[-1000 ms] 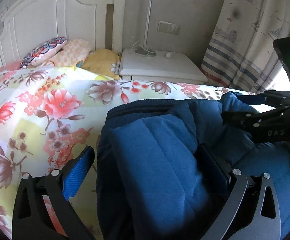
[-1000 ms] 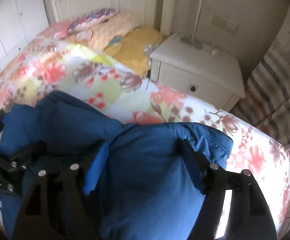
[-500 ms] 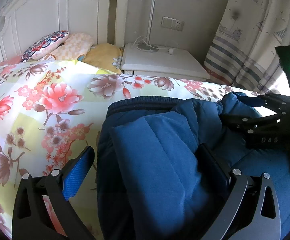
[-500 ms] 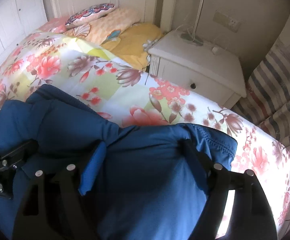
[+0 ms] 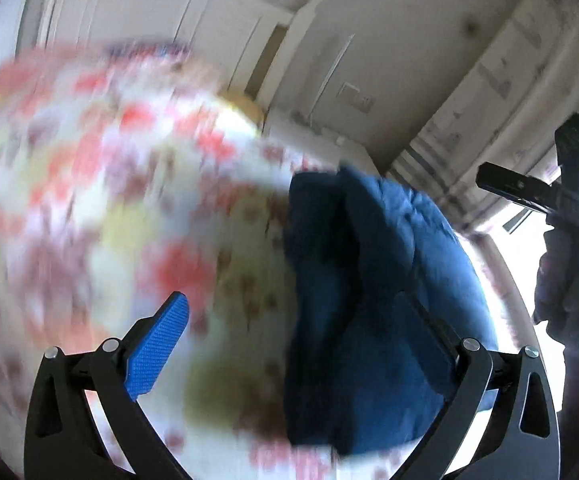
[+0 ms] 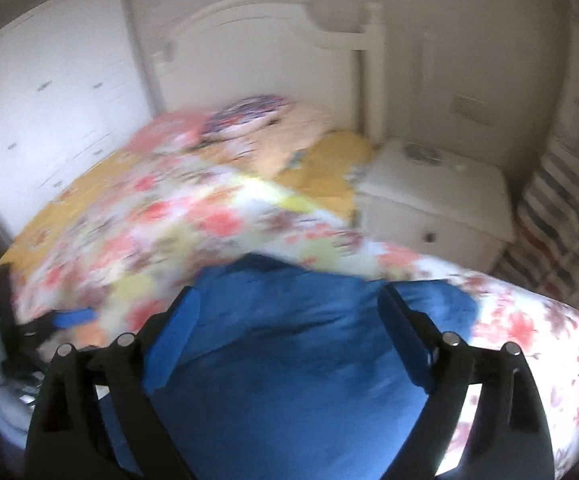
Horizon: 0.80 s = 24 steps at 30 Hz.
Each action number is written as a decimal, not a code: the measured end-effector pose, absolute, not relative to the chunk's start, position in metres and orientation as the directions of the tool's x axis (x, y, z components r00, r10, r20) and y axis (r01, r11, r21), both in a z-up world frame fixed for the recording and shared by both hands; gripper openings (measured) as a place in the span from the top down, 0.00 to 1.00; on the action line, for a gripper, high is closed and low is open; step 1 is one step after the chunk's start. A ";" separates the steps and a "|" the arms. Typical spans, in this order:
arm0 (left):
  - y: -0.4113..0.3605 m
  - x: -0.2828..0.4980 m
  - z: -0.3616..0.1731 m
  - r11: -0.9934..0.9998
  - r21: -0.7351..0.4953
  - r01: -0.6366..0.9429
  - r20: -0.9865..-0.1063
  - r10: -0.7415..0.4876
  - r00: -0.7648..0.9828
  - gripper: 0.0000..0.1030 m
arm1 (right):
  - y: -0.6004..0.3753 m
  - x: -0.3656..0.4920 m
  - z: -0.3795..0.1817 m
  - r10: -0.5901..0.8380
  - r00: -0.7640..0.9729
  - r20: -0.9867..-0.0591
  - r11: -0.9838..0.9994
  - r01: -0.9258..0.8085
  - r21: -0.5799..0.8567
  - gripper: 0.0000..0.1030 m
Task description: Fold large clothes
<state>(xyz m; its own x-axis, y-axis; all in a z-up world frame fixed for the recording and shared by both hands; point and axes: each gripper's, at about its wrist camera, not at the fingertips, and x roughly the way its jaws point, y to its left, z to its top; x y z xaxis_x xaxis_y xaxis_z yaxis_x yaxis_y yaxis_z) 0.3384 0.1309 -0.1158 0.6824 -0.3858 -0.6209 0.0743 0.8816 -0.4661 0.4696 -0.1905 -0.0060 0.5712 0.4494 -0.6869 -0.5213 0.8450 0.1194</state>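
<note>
Your left gripper (image 5: 293,344) had its jaws spread wide, blue-padded left finger (image 5: 157,350) over bare quilt and the other finger against the garment without pinching it; your right gripper (image 6: 289,320) had just been opening, its jaws wide with the garment bulging between them, and whether the pads still pressed on it could not be told through the blur. Largest item noted was the floral quilt (image 6: 217,220) over the bed, then the white headboard (image 6: 249,40), the white nightstand (image 6: 441,196) beside it, and the folded blue padded jacket (image 6: 289,360) lying on the quilt's near edge.
</note>
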 end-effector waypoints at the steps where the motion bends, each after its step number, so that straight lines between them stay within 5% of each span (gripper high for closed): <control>1: 0.136 0.329 -0.124 0.864 -0.499 0.074 -0.615 -0.413 0.672 0.05 | -0.177 0.456 -0.008 0.454 0.551 -0.700 0.824 -0.559 0.094 0.13; 6: 0.158 0.300 -0.163 0.847 -0.531 0.001 -0.648 -0.407 0.644 0.05 | -0.110 0.344 -0.041 0.460 0.480 -0.747 0.609 -0.782 -0.128 0.11; 12: 0.151 0.305 -0.172 0.824 -0.566 0.023 -0.631 -0.450 0.632 0.05 | -0.048 0.271 -0.112 0.220 0.679 -0.700 0.344 -0.726 -0.596 0.14; 13: 0.146 0.306 -0.171 0.821 -0.569 0.036 -0.623 -0.460 0.633 0.05 | -0.044 0.274 -0.120 0.195 0.692 -0.695 0.337 -0.713 -0.615 0.35; 16: 0.147 0.307 -0.169 0.788 -0.615 0.033 -0.592 -0.489 0.640 0.05 | -0.045 0.283 -0.125 0.225 0.670 -0.708 0.368 -0.731 -0.575 0.64; 19: 0.162 0.302 -0.165 0.690 -0.722 0.058 -0.501 -0.578 0.644 0.05 | -0.058 0.271 -0.112 0.281 0.680 -0.677 0.380 -0.727 -0.572 0.75; 24: 0.161 0.306 -0.147 0.720 -0.689 0.084 -0.483 -0.543 0.687 0.05 | -0.083 0.258 -0.096 0.366 0.679 -0.637 0.422 -0.731 -0.536 0.76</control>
